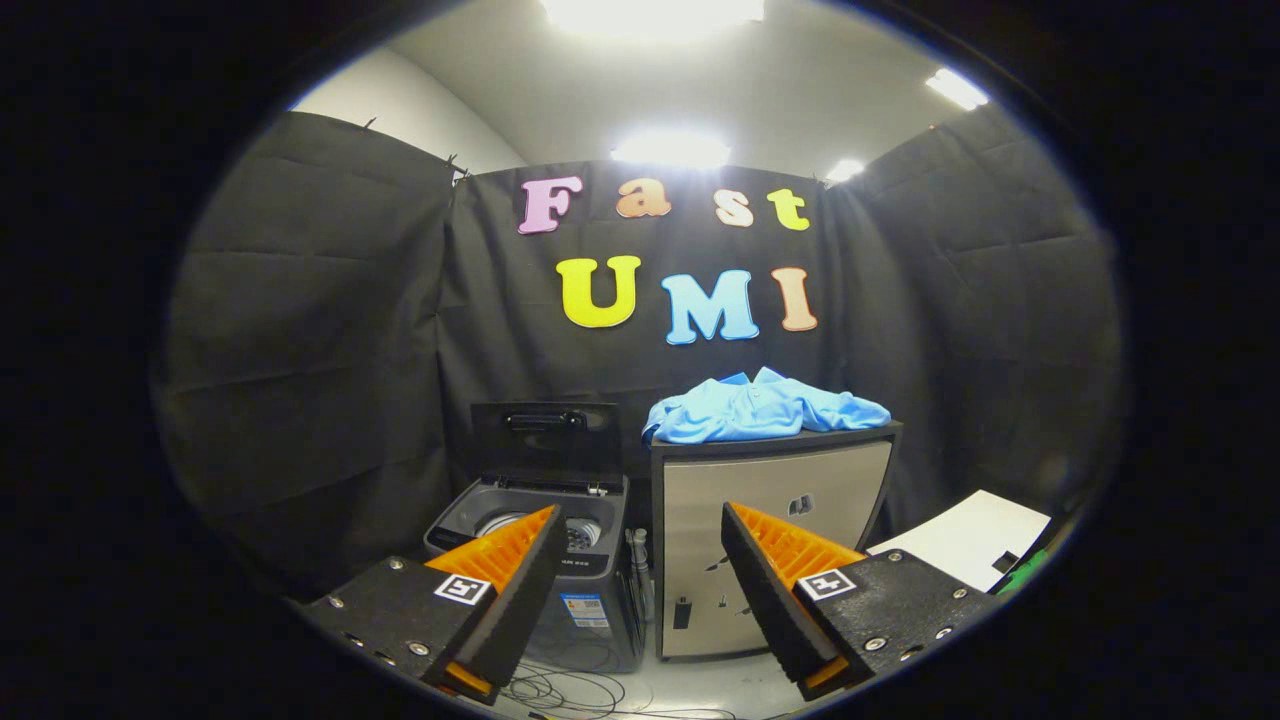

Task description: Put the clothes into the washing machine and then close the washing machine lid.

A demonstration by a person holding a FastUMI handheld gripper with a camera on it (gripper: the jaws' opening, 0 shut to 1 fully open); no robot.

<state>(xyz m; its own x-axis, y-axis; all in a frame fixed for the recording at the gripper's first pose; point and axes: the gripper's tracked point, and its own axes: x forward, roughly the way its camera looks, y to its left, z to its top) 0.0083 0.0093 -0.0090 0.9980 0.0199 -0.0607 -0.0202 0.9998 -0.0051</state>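
The tongs (640, 540) are wide and hold nothing. The blue shirt (762, 408) lies on the cabinet (775, 500) at 12 o'clock, beyond them. The washer (545, 530) at 11 o'clock has its lid (545, 440) up. Best to grab a thick fold near the middle. The washer's label is too small to read.

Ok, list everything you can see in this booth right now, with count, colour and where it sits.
shirt: one, light blue, lying crumpled on top of the cabinet.
cabinet: one, silver front with dark top, right beside the washing machine.
washing machine: one, dark grey, left of the cabinet, lid up, drum open.
cables: several, thin, dark, on the floor before the machine.
white board: one, low, right of the cabinet.
gripper: one, fingers spread open, holding nothing, well short of the machine.
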